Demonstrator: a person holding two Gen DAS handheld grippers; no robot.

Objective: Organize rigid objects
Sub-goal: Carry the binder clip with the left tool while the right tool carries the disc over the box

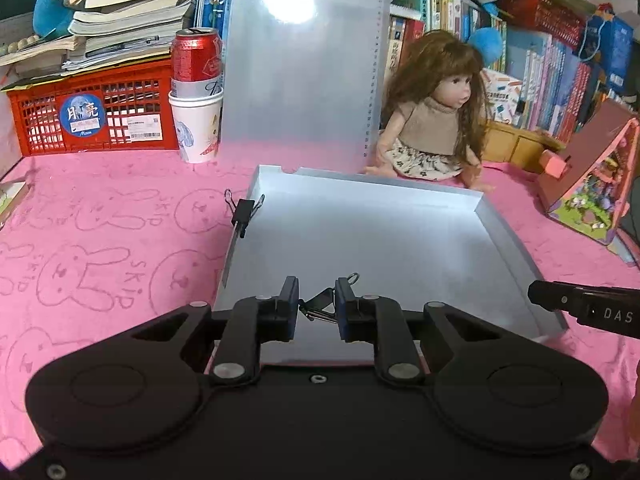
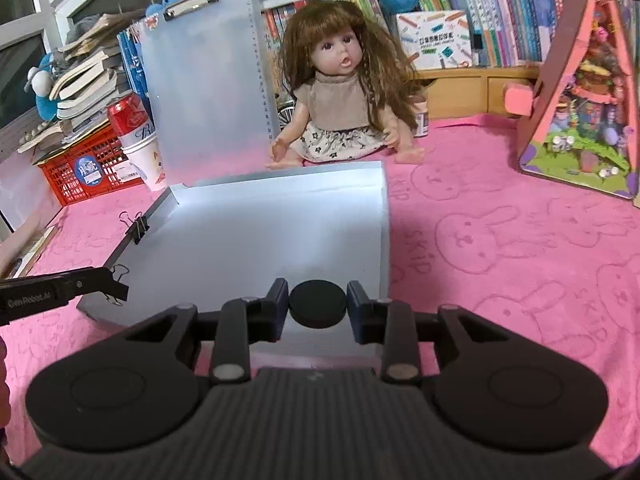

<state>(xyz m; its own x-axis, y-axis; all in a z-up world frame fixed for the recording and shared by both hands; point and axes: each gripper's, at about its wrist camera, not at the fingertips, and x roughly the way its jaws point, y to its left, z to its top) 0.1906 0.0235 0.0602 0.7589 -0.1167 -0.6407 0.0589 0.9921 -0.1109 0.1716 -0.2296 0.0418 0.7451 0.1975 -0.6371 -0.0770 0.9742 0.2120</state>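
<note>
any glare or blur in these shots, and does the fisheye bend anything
Left wrist view: a bright glare spot on the upright clipboard, and the tray edges bow outward. Right wrist view: softer sheen on the tray floor, no hot spot; the bookshelf curves; the corners go dark. Both are fairly sharp, with the gripper bodies slightly soft.

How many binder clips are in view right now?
2. One binder clip is clamped on the tray's left wall; the other clip is held in the left gripper. More could be hidden behind the grippers.
</note>
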